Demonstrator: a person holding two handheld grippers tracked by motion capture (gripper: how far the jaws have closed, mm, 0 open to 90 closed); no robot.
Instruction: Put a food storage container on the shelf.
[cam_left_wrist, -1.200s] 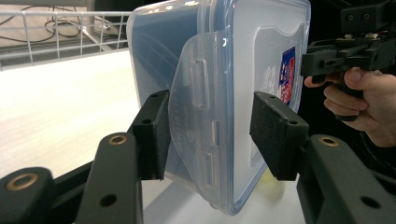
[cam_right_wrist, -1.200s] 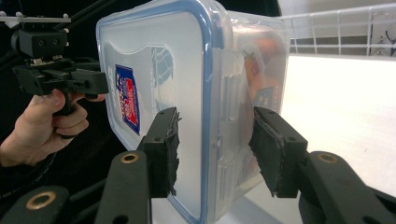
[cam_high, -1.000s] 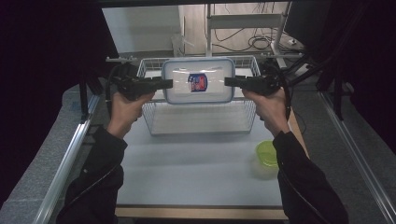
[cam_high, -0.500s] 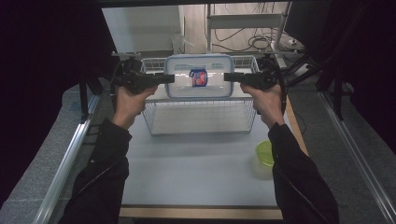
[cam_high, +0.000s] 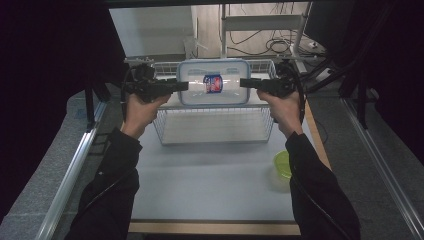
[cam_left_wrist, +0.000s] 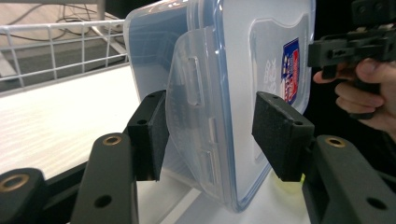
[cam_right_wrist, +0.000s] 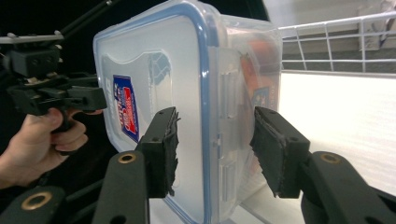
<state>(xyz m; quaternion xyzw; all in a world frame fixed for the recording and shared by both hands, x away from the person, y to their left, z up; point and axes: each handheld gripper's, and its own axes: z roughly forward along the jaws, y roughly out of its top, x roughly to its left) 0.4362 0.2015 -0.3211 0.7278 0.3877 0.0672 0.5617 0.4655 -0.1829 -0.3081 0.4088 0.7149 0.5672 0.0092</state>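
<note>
The box (cam_high: 214, 82) hangs above the far half of the wire basket (cam_high: 215, 131), lid up and level, its long axis running side to side between the two hands. The left gripper (cam_high: 183, 85) pinches the left end, jaws closed on the lid latch (cam_left_wrist: 194, 135); the right gripper (cam_high: 245, 82) clamps the opposite latch (cam_right_wrist: 226, 126) the same way. Each gripper is equally near its own end, so the box looks set to go straight down into the basket. A green bowl (cam_high: 282, 164) sits well apart on the table (cam_high: 210, 185).

Dim room beyond a lit table

A pale floor (cam_high: 150, 30) with tangled cables (cam_high: 280, 45) lies behind a metal shelf frame (cam_high: 260, 22); dark drapes flank both sides.
</note>
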